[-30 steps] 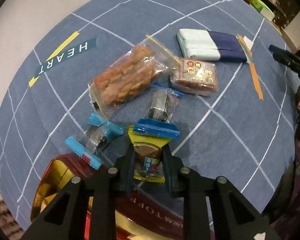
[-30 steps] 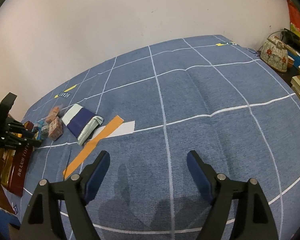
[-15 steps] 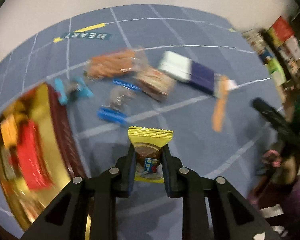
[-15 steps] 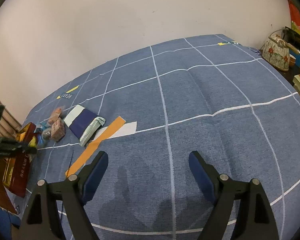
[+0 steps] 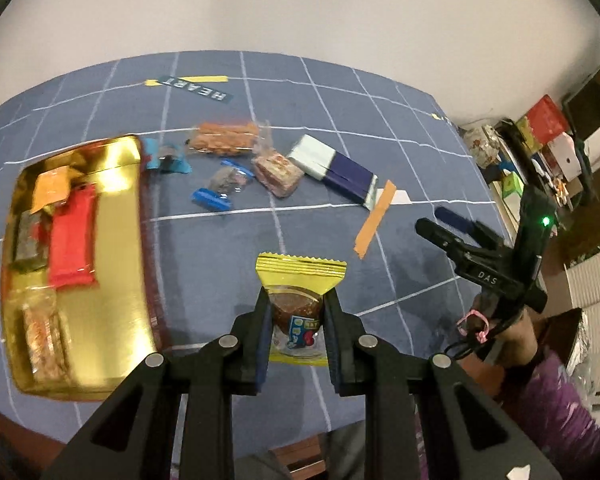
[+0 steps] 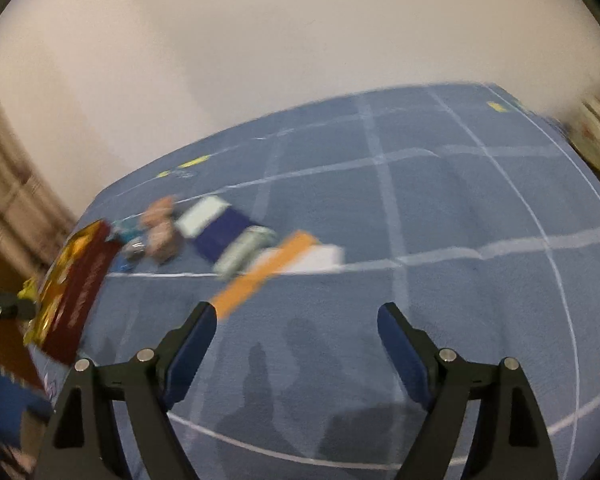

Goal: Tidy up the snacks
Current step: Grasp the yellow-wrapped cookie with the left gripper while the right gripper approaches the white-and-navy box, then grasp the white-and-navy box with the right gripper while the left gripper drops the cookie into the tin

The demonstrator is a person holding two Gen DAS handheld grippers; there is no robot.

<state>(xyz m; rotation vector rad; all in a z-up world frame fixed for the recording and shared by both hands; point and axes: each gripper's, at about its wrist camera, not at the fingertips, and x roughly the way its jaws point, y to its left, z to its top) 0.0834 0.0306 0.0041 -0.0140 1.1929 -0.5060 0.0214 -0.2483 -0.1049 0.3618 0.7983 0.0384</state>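
Note:
My left gripper [image 5: 296, 304] is shut on a yellow snack packet [image 5: 300, 276] and holds it in the air above the blue cloth. To its left lies a gold tin [image 5: 112, 240] with a red packet [image 5: 73, 240] and other snacks inside. Behind it on the cloth lie loose snacks: a bag of orange biscuits [image 5: 225, 139], a pink packet [image 5: 278, 172], two blue-ended candies [image 5: 220, 188] and a white-and-navy box [image 5: 332, 164]. My right gripper [image 6: 296, 316] stands open over bare cloth with nothing between its fingers; it also shows at the right in the left wrist view [image 5: 452, 224].
An orange tape strip [image 5: 374, 220] and a white slip lie beside the box. The tin [image 6: 80, 280] sits at the cloth's left edge in the blurred right wrist view. Shelves with boxes stand at the far right [image 5: 540, 140]. A hand in a purple sleeve [image 5: 556, 412] holds the right gripper.
My left gripper has lifted the yellow packet off the pile, pulled back and rolled, so the gold tin now lies open at the left. The right gripper's view has shifted and tilted slightly; its jaws stay wide.

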